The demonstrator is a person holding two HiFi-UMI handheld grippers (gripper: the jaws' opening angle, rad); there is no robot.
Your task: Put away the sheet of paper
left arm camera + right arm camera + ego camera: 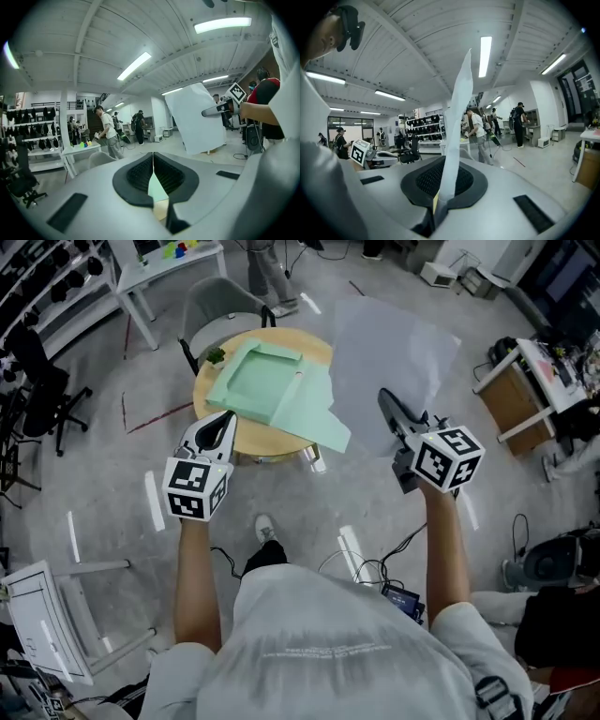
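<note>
My right gripper (pixel 384 397) is shut on the lower edge of a large white sheet of paper (pixel 394 362), which stands up in the air to the right of the table. In the right gripper view the paper (pixel 457 126) rises edge-on from between the closed jaws (pixel 446 183). A light green folder (pixel 272 385) lies open on the round wooden table (pixel 251 442). My left gripper (pixel 225 420) hovers at the folder's near left edge with its jaws (pixel 153 154) shut and nothing gripped. The left gripper view also catches the paper (pixel 197 117) and the right gripper (pixel 212 111).
A grey chair (pixel 220 306) stands behind the table and a black office chair (pixel 42 381) at the far left. A wooden cart (pixel 520 395) is at the right. Cables (pixel 375 568) run over the floor near my feet. People (pixel 108 133) stand further back.
</note>
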